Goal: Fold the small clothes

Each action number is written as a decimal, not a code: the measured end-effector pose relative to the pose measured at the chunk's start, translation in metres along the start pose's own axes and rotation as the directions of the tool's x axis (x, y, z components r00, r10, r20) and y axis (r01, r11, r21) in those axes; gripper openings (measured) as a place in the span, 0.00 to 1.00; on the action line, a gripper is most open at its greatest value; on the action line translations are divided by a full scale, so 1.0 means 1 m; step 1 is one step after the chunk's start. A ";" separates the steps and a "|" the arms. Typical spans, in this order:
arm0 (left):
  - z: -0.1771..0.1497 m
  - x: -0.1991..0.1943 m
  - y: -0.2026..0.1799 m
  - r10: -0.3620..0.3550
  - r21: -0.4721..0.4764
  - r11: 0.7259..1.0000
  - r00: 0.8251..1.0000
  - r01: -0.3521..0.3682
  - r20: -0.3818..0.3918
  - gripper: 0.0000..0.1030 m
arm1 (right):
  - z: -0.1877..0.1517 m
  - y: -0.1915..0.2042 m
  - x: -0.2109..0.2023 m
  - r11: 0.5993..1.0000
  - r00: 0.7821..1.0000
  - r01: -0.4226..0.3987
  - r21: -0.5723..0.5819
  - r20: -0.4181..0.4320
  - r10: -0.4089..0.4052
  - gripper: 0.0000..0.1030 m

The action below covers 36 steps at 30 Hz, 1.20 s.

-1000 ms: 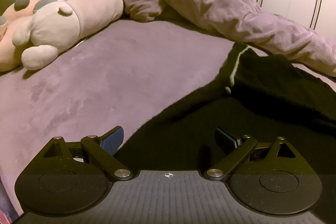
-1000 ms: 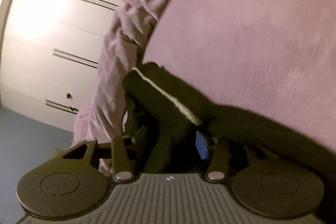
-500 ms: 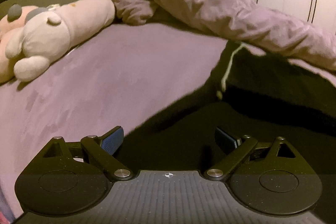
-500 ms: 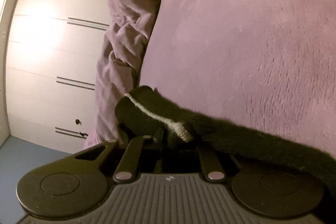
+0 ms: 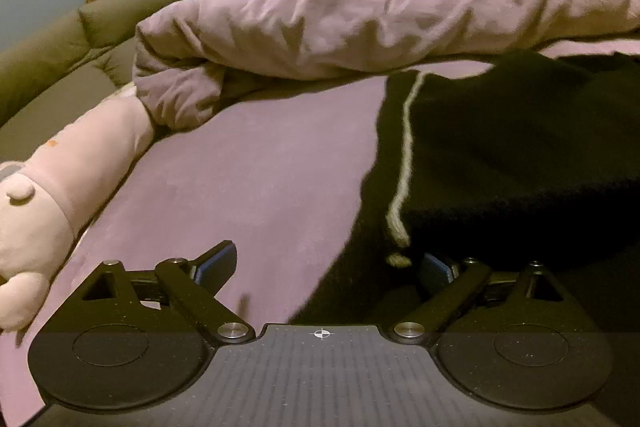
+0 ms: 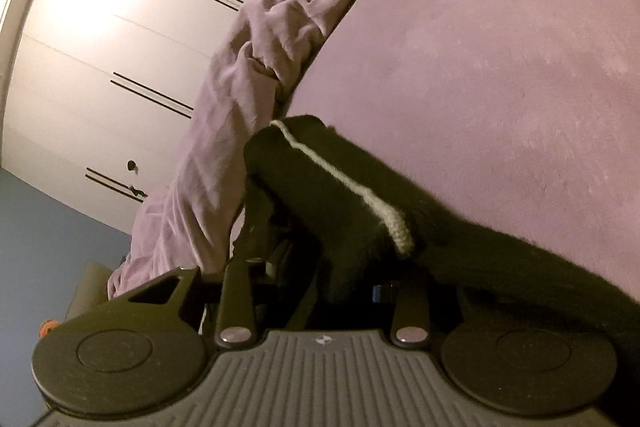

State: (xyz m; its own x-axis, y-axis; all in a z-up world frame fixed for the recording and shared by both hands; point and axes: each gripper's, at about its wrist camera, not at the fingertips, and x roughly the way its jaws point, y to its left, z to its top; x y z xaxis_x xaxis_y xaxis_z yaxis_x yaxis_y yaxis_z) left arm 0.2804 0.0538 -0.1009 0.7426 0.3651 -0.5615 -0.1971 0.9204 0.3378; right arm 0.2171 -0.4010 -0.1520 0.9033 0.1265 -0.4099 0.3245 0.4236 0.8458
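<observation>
Fingers on the right gripper (image 6: 320,271) are pinching the black garment (image 6: 340,203), left gripper (image 5: 326,267) spread wide over the bed (image 5: 260,167).

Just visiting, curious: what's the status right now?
Left gripper open, empty. Right gripper shut on black garment. Bunched duvet lies beyond.
</observation>
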 end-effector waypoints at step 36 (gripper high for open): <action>-0.012 -0.027 0.045 -0.084 -0.270 0.963 0.968 0.018 -0.236 0.91 | -0.030 0.028 -0.059 0.863 0.973 0.192 -0.467 -0.024 -0.230 0.26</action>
State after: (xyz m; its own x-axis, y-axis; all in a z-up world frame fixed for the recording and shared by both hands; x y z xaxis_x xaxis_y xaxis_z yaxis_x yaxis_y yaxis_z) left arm 0.2441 0.0876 -0.0797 0.5843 0.3090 -0.7504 -0.3495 0.9303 0.1109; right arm 0.1646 -0.3699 -0.1146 0.7978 0.0470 -0.6011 0.3229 0.8086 0.4918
